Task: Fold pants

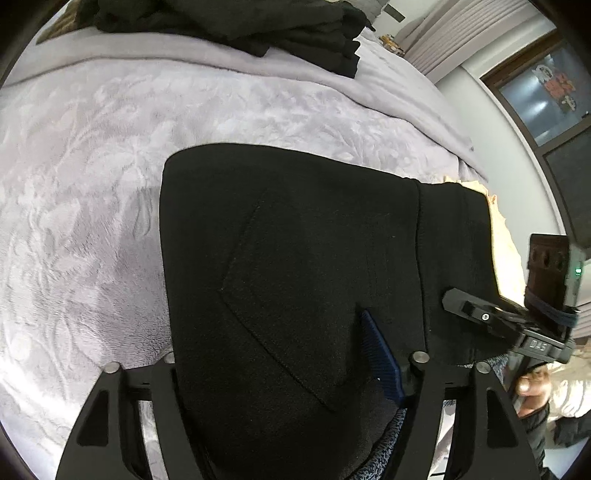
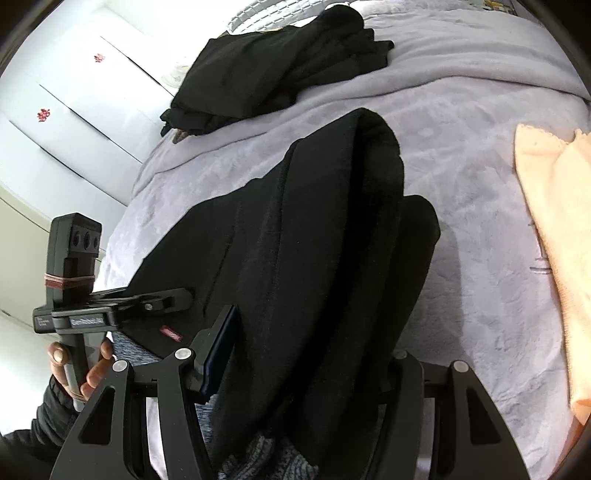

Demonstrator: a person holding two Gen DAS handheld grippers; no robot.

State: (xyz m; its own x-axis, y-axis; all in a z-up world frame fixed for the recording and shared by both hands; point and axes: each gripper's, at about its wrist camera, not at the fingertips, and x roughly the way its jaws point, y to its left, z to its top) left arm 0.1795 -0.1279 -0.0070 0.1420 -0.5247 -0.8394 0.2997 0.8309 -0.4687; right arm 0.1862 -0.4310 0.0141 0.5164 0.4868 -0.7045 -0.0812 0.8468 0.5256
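Note:
Black pants (image 1: 314, 258) lie folded on the lilac bedspread (image 1: 92, 184), back pocket up. My left gripper (image 1: 280, 369) is shut on the pants' near edge; one blue pad (image 1: 380, 354) shows on top, the other finger is hidden under the cloth. In the right wrist view the pants (image 2: 332, 240) hang bunched in thick folds. My right gripper (image 2: 295, 354) is shut on them, with its blue pad (image 2: 219, 350) on the left and the right finger hidden. Each gripper shows in the other's view: the right one (image 1: 480, 314), the left one (image 2: 147, 302).
A pile of folded black clothes (image 1: 258, 26) (image 2: 277, 74) sits at the bed's far end. A peach towel (image 2: 554, 240) lies on the right of the bed. White wardrobe doors (image 2: 74, 110) stand to the left, a window (image 1: 546, 99) to the right.

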